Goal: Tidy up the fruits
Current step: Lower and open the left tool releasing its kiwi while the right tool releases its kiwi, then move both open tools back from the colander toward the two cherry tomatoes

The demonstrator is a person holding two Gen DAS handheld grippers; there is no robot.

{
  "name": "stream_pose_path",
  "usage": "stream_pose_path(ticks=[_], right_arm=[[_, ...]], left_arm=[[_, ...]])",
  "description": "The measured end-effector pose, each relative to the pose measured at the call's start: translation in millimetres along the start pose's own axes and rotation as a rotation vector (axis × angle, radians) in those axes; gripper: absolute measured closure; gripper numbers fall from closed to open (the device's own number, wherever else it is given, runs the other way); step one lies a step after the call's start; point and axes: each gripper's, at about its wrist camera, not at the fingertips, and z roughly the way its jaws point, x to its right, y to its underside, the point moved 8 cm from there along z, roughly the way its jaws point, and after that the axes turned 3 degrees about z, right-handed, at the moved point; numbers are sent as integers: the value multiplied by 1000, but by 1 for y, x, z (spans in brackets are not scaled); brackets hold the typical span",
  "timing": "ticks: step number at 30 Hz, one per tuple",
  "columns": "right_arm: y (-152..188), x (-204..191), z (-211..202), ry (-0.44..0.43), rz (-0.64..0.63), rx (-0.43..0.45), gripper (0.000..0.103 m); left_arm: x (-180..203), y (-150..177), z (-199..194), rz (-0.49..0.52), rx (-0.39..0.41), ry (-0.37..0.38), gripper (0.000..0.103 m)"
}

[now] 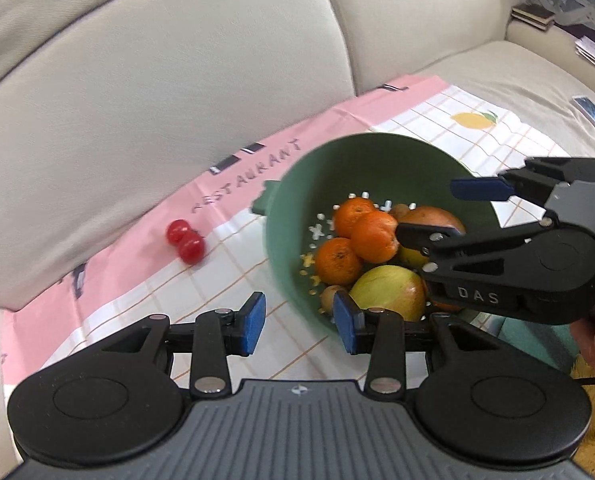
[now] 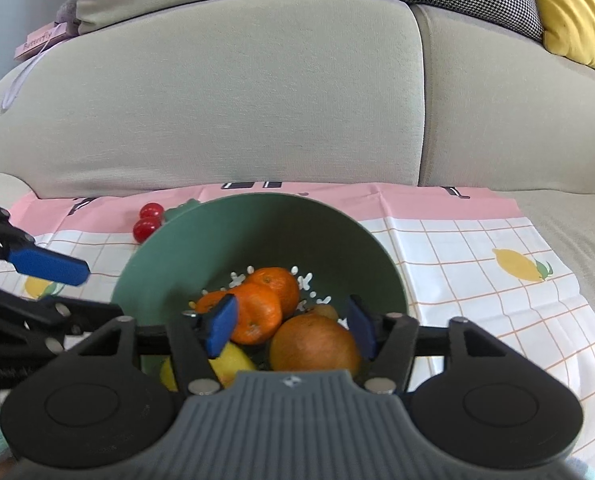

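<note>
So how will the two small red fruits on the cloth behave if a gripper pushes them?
The two red fruits look round and glossy, so probably they roll and slip. They touch each other, so one push likely moves both.

The bowl (image 2: 225,236) stood tilted on the cloth (image 2: 477,248), its mouth crowded with oranges (image 2: 257,312) and apples (image 2: 313,344). The right gripper (image 2: 291,326) hung spread over them, filling the opening. Two tomatoes (image 1: 185,240) lay on bare cloth beside the bowl, close under the sofa back (image 1: 157,100); the left gripper (image 1: 299,322) was parted at the rim.
</note>
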Motion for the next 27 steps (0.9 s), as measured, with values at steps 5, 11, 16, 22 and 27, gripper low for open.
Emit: stream_pose_path(ticks=[5, 11, 16, 22, 27], right_arm=[[2, -13, -11, -6, -7, -16, 41], [2, -30, -23, -23, -29, -26, 38], [1, -47, -30, -52, -44, -36, 38], [-1, -71, -34, -83, -94, -38, 38], [-7, -89, -33, -108, -126, -39, 38]], left_arm=[[-16, 6, -19, -41, 22, -34, 55], [-35, 11, -40, -63, 56, -61, 54], [-53, 14, -56, -82, 77, -73, 54], [-80, 14, -70, -91, 103, -104, 54], [-106, 11, -80, -74, 113, -134, 54]])
